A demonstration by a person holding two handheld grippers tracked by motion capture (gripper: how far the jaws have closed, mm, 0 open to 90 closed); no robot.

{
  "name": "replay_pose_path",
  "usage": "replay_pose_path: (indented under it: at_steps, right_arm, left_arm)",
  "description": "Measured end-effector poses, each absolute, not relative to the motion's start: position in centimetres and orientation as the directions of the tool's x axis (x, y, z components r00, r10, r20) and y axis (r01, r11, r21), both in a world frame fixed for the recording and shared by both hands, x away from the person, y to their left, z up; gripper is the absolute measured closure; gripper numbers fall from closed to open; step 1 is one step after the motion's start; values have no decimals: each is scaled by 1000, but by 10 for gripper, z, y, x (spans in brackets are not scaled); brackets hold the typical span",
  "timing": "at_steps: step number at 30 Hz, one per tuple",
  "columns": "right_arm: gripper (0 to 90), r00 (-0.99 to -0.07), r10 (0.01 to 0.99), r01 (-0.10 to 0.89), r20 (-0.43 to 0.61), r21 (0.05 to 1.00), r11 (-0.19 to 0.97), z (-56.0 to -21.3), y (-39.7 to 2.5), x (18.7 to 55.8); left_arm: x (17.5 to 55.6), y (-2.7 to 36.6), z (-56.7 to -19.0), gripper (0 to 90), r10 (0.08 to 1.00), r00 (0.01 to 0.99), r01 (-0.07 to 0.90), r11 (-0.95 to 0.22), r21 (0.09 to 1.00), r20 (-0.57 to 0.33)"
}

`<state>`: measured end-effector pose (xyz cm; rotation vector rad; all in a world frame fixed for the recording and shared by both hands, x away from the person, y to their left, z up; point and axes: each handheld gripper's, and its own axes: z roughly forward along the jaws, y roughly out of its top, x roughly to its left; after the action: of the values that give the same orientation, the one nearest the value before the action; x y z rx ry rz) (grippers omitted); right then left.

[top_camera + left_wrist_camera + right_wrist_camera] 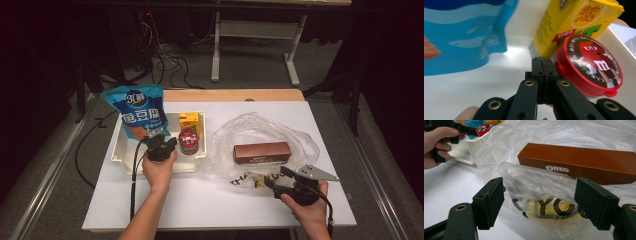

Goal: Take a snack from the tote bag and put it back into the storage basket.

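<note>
Hovering at the near edge of the clear plastic bag [541,190], the right gripper [540,202] has its jaws spread wide w/ nothing between the pads yet; the bag's printed front fold sits right btwn them, just ahead. Beyond that fold, farther fwd of the gripper, lies the brown Oreo box [584,161] on the bag's plastic. In the high view the right gripper [285,181] sits at the bag's near side, the box [261,152] just past it.

Left gripper [543,65] has jaws pressed fully together, nothing pinched btwn them. Just to its right, almost touching the jaw tips, is the red M&M's tin [590,65]; behind that, the yellow drink carton [571,22]. Fwd & left of the jaws stands the blue snack pouch [461,37]. All three sit in the white tray [120,150], w/ the left gripper [161,145] over its near part.
</note>
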<state>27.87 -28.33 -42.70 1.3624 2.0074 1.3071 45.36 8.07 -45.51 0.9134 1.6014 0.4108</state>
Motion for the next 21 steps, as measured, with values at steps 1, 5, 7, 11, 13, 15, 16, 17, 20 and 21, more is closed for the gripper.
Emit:
replay_pose_path:
  at_steps: [1, 5, 7, 11, 13, 15, 16, 17, 20, 21]
  right_arm:
    - [253, -455, 873, 513, 174, 853, 97, -427, -284, 279]
    - [294, -451, 875, 502, 178, 861, 84, -426, -285, 278]
    - [301, -454, 873, 503, 178, 860, 86, -426, -285, 278]
    - [302, -458, 870, 502, 184, 861, 82, -426, -286, 278]
    - [305, -461, 868, 498, 183, 863, 83, -425, -285, 278]
    - [307, -462, 868, 498, 182, 863, 84, -426, -285, 278]
    - [309, -462, 868, 499, 181, 862, 85, -426, -285, 278]
    - [309, -462, 868, 500, 181, 862, 87, -426, -285, 278]
    - [307, -460, 868, 500, 186, 863, 80, -426, -286, 278]
    - [307, -458, 869, 499, 186, 863, 79, -426, -286, 278]
  left_arm:
    - [454, 79, -455, 900, 746, -6, 329, 630, 704, -665]
    - [455, 75, -456, 900, 750, -2, 342, 622, 704, -661]
    - [455, 72, -457, 900, 757, 7, 347, 611, 711, -653]
    - [454, 66, -460, 900, 764, 14, 361, 598, 715, -645]
    - [455, 66, -461, 900, 768, 10, 361, 595, 718, -641]
    - [456, 65, -461, 900, 761, 6, 359, 603, 712, -648]
    - [456, 66, -461, 900, 762, 5, 362, 602, 712, -648]
    - [457, 66, -461, 900, 761, 5, 363, 603, 710, -649]
    - [455, 68, -460, 900, 759, 5, 358, 606, 710, -651]
    - [452, 70, -458, 900, 756, 4, 352, 611, 709, -654]
